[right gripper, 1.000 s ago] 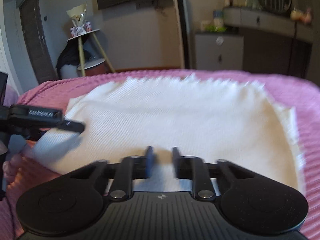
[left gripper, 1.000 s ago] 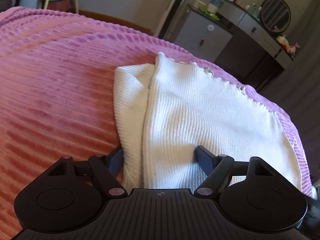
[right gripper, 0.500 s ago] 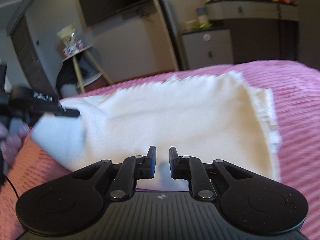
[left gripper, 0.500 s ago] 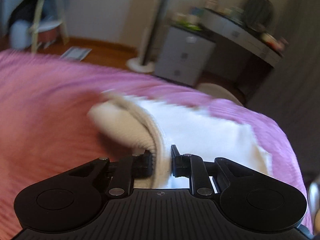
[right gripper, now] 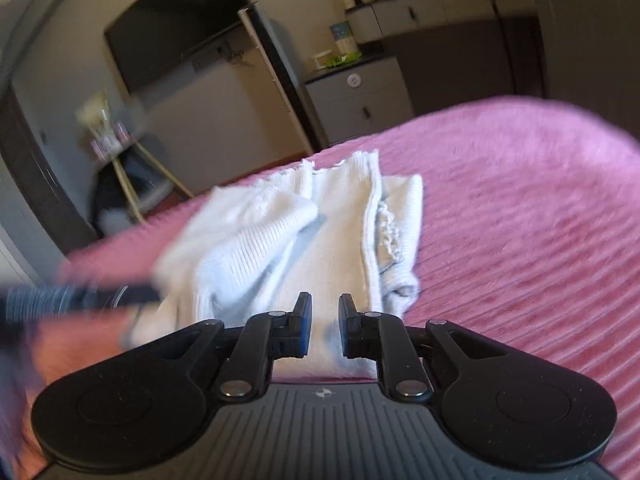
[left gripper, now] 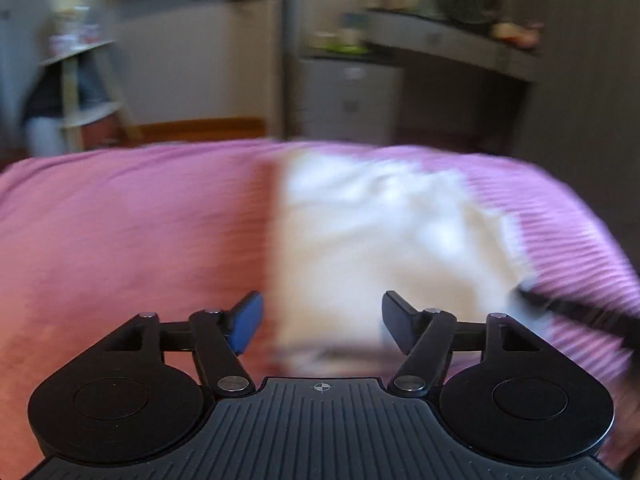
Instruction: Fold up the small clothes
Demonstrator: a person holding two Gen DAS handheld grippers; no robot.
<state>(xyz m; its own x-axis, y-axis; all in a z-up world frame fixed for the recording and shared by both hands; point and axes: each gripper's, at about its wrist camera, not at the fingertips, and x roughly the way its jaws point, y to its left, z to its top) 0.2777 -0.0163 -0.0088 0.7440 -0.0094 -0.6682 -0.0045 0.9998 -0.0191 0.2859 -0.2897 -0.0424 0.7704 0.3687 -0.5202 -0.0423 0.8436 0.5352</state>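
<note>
In the lower middle of the left wrist view, the left gripper (left gripper: pixel 322 322) stands with its two fingers spread wide; its jaws have just been opening, and nothing is pinched between them, though the near edge of the white garment (left gripper: pixel 372 248) lies on the bed beyond the gap. One garment is in sight, a ribbed white knit, folded over itself on the one pink bedspread (left gripper: pixel 132 220), right of centre in this blurred view. A dark bar at the right edge is the right gripper (left gripper: pixel 576 312), seen from the side.

In the lower middle of the right wrist view, the right gripper (right gripper: pixel 323 322) has its fingers drawn close with a narrow gap, and the garment's (right gripper: pixel 328 232) near hem runs up between them; whether the pads press the cloth I cannot tell. The left gripper (right gripper: pixel 100 296) shows as a blurred streak at the left edge, touching the cloth's left side.

Behind, one dark wall screen (right gripper: pixel 176 28), one tripod stand (right gripper: pixel 136 172) and one grey cabinet (right gripper: pixel 356 96). No writing is readable.
</note>
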